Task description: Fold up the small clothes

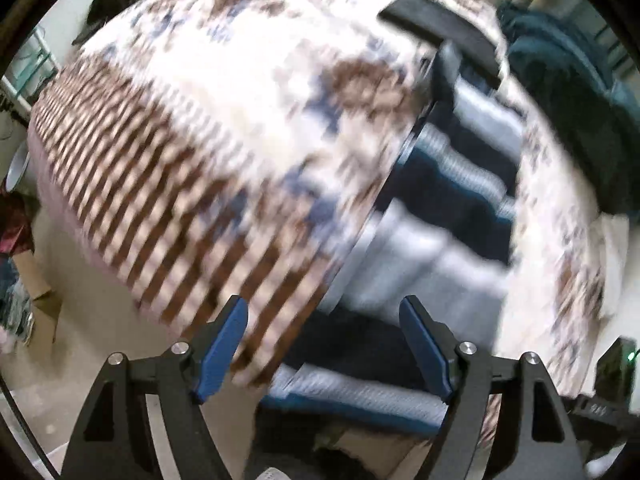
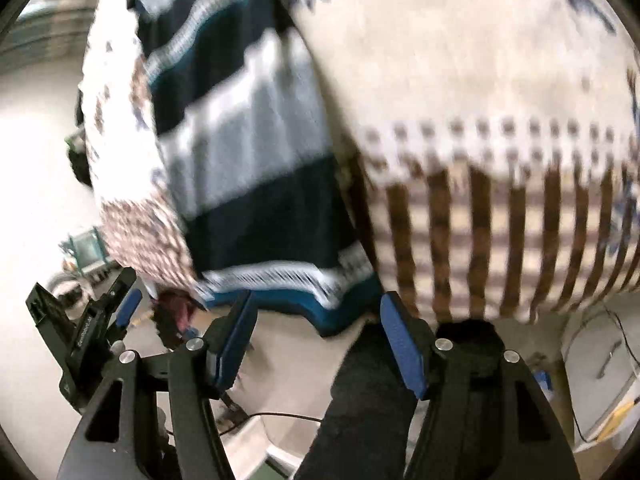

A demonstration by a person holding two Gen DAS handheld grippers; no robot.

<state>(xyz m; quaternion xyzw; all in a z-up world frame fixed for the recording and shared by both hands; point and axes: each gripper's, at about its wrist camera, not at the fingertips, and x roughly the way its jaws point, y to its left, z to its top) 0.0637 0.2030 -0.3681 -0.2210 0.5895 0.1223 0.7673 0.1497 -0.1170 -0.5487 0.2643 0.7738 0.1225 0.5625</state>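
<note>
- Though both views are smeared by blur, one striped garment (image 1: 452,208) shows, banded navy, grey-white and teal, lying flat on a patterned cloth (image 1: 224,128) that covers a raised surface.
- No brand, label or writing can be read; small white marks on the left gripper's body in the right view are too blurred to make out.
- The left gripper (image 1: 324,344) hangs above the garment's near end with its jaws wide apart; the blue pads (image 1: 222,350) press on nothing and nothing sits between them.
- The right gripper (image 2: 318,340) is likewise well open and empty, just below the garment's teal hem (image 2: 320,312) in the picture.
- The hem lies at the cloth's near edge and spills a little over it.
- The cloth's edge carries brown stripes (image 2: 516,240) and hangs down over the side; above them runs a row of brown dots.
- Most of the cloth beside the garment lies bare in both views, broad open room.
- A dark heap (image 1: 568,112) lies at the cloth's far right in the left view, near the garment but apart.
- A black flat piece (image 1: 440,28) stands past the garment's far end; what it is cannot be told.
- Pale floor (image 2: 36,184) lies open beside the surface; a cardboard box (image 1: 40,300) stands on it.
- Count: two grippers, one garment, one cloth, one box.
</note>
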